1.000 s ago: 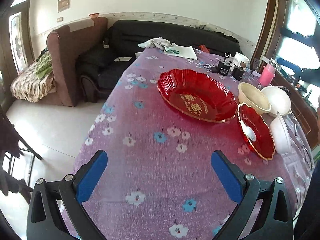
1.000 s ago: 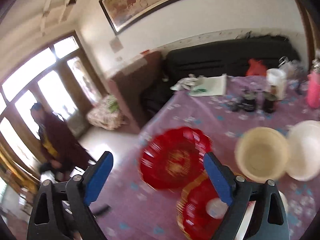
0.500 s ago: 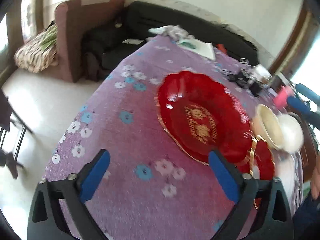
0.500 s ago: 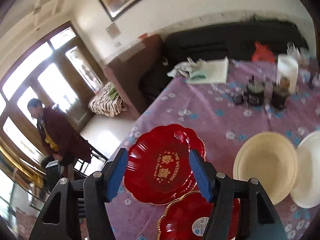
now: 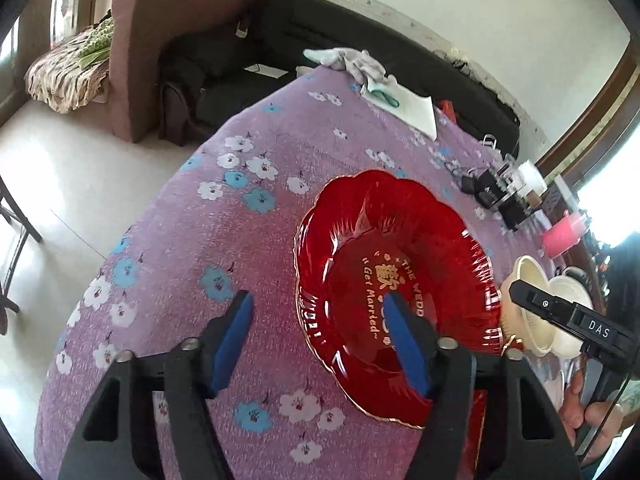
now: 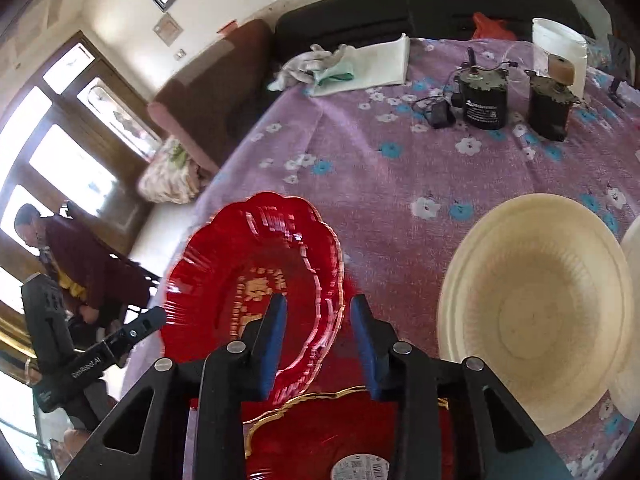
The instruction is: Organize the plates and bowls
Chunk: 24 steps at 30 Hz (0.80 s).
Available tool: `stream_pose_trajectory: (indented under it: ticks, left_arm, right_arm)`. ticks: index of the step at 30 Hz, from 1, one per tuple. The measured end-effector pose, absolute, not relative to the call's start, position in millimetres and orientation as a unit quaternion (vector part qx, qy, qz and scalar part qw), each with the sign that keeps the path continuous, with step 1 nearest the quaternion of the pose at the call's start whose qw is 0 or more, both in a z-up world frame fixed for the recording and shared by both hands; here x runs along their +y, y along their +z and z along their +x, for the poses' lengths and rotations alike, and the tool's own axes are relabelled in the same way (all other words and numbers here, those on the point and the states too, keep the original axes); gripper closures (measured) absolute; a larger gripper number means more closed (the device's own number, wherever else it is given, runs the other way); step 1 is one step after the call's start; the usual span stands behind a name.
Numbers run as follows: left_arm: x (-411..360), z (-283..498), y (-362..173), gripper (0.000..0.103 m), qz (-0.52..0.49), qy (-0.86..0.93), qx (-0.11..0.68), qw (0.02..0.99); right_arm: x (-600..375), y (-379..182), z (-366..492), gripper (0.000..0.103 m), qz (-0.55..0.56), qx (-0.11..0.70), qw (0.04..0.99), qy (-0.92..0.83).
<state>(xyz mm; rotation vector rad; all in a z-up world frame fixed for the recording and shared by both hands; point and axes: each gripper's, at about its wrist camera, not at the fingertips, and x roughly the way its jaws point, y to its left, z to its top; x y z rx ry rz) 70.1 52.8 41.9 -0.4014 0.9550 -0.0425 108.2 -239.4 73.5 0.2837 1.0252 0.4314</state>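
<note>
Between both pairs of closing tongs, left gripper and right gripper, each half spread astride a rim: large red plate. Judged rigid, glossy, slippery, breakable; to be pinched at the scalloped rim.

Red plates and pale bowls on the flowered purple counter

The large red scalloped plate has a gold rim and gold lettering at its centre, and lies on the counter. A smaller red plate with a gold edge and a white sticker sits just beside it, its rim partly under the large plate's edge. A cream bowl stands upright and empty nearby, with a white bowl touching its far side.
</note>
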Motion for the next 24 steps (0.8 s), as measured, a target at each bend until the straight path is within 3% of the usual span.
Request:
stream_pose_trajectory:
  ticks: [5,7,8,9,12,24]
  left_arm:
    - [47,80,34,0.054,-0.169,-0.023,0.461,0.871]
    - [43,83,29,0.066,-0.16,-0.027,0.466,0.87]
    - [40,84,26,0.069,-0.154,-0.028,0.469,0.869]
    - [37,87,23,0.073,-0.146,-0.029,0.473,0.868]
    - [34,88,20,0.079,-0.126,-0.019,0.471,0.873]
    - [45,68,33,0.079,-0.13,-0.007,0.459,0.879]
  right_arm:
    - [-238,59,112,0.069,0.117,0.494,0.841,0.184]
    - [-232,54,112,0.069,0.103,0.499,0.84,0.185]
    - [-228,53,112,0.072,0.094,0.499,0.841,0.187]
    - [-222,51,111,0.081,0.079,0.499,0.842,0.189]
    - [-209,48,108,0.089,0.038,0.494,0.85,0.178]
    - [-202,58,102,0.09,0.036,0.471,0.859,0.196]
